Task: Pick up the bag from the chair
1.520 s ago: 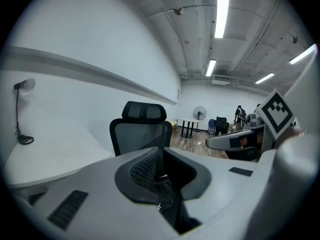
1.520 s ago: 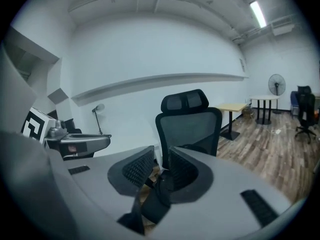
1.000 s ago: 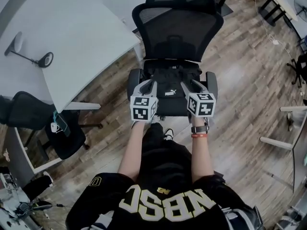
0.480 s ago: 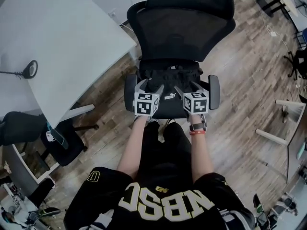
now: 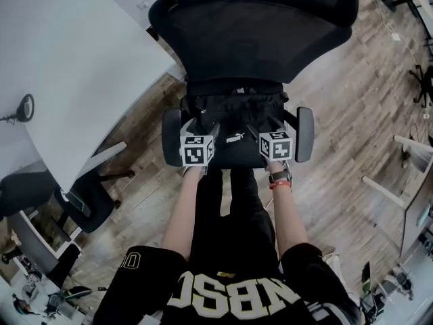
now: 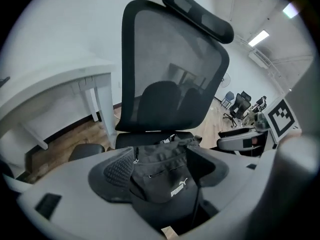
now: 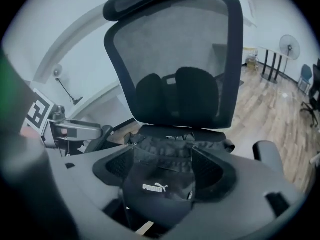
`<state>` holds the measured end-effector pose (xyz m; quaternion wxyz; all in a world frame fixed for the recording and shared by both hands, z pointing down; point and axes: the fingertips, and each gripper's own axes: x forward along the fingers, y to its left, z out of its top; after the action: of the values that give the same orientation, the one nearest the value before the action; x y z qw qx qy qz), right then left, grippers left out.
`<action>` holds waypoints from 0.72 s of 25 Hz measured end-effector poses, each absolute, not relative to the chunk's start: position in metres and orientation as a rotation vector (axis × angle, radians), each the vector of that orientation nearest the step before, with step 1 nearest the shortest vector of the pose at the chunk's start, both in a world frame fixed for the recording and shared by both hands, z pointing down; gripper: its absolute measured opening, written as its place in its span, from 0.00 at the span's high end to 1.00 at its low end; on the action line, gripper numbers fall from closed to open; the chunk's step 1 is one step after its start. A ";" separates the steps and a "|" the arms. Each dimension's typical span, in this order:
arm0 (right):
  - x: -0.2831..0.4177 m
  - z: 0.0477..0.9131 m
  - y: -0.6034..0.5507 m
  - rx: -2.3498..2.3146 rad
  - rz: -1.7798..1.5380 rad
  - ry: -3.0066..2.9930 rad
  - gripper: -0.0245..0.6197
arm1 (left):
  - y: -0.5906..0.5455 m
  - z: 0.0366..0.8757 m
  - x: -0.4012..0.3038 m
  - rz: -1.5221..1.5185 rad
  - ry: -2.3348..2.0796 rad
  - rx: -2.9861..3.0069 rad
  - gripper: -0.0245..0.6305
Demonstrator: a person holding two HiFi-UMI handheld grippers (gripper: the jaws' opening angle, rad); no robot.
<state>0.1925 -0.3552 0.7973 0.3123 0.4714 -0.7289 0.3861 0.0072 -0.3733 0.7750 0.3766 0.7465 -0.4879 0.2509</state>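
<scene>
A black bag (image 5: 235, 117) with a white logo lies on the seat of a black mesh-backed office chair (image 5: 257, 39). Both grippers hover over the bag's near half, left gripper (image 5: 201, 126) beside right gripper (image 5: 265, 126), a hand's width apart. In the left gripper view the left gripper (image 6: 162, 166) is open, and the bag (image 6: 165, 184) shows between its dark pads (image 6: 119, 168). In the right gripper view the right gripper (image 7: 162, 169) is also open, with the bag (image 7: 160, 186) in the gap. Neither jaw pair closes on fabric. The chair back (image 7: 175, 69) rises just behind.
The chair's armrests (image 5: 170, 135) (image 5: 304, 133) flank the grippers. A white desk (image 5: 61, 66) stands close on the left, with a second black chair (image 5: 81, 205) below it. White table legs (image 5: 389, 188) stand on the wood floor at the right.
Both grippers have moved forward over the seat and farther onto the bag, staying open. The head camera has closed in on the chair.
</scene>
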 end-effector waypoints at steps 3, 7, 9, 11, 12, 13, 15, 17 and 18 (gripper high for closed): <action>0.208 0.836 -0.354 1.192 1.049 -1.900 0.41 | -0.372 0.815 0.014 0.690 -1.215 1.842 0.45; 0.225 0.885 -0.363 1.112 1.046 -1.861 0.40 | -0.377 0.866 0.012 0.732 -1.245 1.748 0.45; 0.236 0.907 -0.372 1.106 1.043 -1.844 0.41 | -0.383 0.888 0.007 0.767 -1.271 1.718 0.45; 0.247 0.926 -0.382 1.124 1.059 -1.832 0.41 | -0.391 0.907 0.000 0.801 -1.299 1.692 0.45; 0.253 0.935 -0.385 1.131 1.068 -1.825 0.42 | -0.394 0.915 -0.002 0.806 -1.310 1.675 0.45; 0.259 0.943 -0.387 1.135 1.073 -1.818 0.43 | -0.397 0.923 -0.005 0.807 -1.319 1.657 0.45; 0.267 0.956 -0.389 1.133 1.079 -1.808 0.48 | -0.400 0.937 -0.010 0.812 -1.337 1.620 0.45; 0.271 0.967 -0.390 1.136 1.091 -1.802 0.51 | -0.402 0.948 -0.017 0.825 -1.358 1.593 0.45; 0.272 0.971 -0.391 1.145 1.095 -1.800 0.54 | -0.403 0.952 -0.019 0.828 -1.363 1.584 0.45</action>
<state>0.2720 -0.3907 0.9711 0.3631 0.4449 -0.6995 0.4253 -0.0190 -0.4032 0.9518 0.4319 0.6356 -0.5469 0.3322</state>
